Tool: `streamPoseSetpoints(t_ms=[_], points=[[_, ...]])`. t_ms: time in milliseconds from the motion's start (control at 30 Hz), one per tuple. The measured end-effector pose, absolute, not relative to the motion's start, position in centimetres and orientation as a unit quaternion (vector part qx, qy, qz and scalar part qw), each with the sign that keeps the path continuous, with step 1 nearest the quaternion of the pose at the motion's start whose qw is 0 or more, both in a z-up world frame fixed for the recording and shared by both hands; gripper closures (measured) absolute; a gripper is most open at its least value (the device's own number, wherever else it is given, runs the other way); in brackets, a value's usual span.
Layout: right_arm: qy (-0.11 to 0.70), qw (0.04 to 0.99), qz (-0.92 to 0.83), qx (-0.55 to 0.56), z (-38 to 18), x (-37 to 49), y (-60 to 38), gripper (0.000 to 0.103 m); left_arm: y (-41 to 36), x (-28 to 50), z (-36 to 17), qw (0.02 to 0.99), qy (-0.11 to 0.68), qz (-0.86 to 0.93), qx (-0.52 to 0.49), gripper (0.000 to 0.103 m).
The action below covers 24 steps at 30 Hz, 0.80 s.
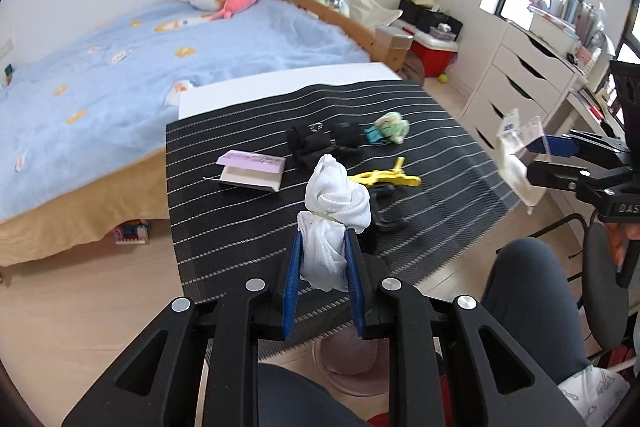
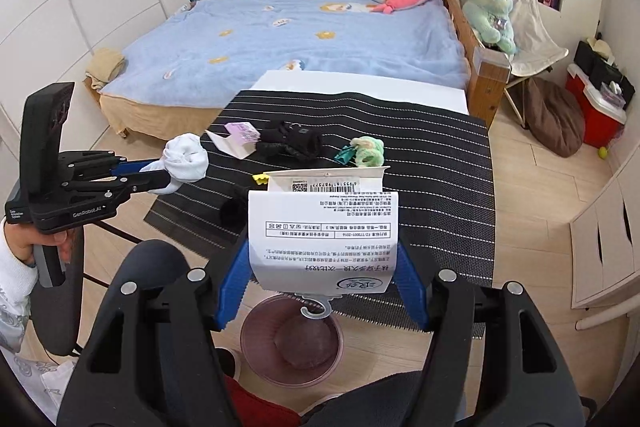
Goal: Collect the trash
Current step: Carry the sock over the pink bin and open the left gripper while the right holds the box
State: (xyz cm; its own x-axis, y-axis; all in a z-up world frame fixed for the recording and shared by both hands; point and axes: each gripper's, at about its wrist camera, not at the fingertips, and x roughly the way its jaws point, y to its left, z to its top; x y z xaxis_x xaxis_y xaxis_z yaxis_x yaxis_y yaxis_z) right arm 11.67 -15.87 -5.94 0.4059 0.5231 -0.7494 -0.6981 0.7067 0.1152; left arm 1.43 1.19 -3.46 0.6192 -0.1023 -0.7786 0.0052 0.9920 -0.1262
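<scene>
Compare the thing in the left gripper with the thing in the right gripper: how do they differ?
The left gripper pinches a soft white cloth bundle, crumpled and knotted; the right gripper clamps a flat white paper package label with printed text and a barcode. The bundle is narrow, so its gripper is nearly closed; the label is wide, so its gripper stands far apart. The label carries a plastic hanger hook; the bundle has none. Both are white and held above the striped mat.

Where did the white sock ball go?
The left tool is pinching the white sock ball, holding it above the striped mat's near edge, in front of the yellow toy.
</scene>
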Motion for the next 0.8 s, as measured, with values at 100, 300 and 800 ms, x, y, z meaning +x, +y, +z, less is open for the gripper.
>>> streamPoseSetpoints(t_ms=[100,300,800], points=[[0.397,0.832,0.371,-0.108,-5.5,10.7,-16.1,0.039,0.2,0.4,-2.8,0.902,0.428,-0.036,-0.049,0.082],[0.391,0.832,0.379,-0.105,-5.2,8.7,-16.8,0.039,-1.6,-1.4,-2.5,0.905,0.421,-0.052,-0.042,0.082],[0.397,0.832,0.376,-0.089,-5.9,5.6,-18.9,0.039,-6.2,-3.7,-5.1,0.890,0.445,-0.099,-0.023,0.082]])
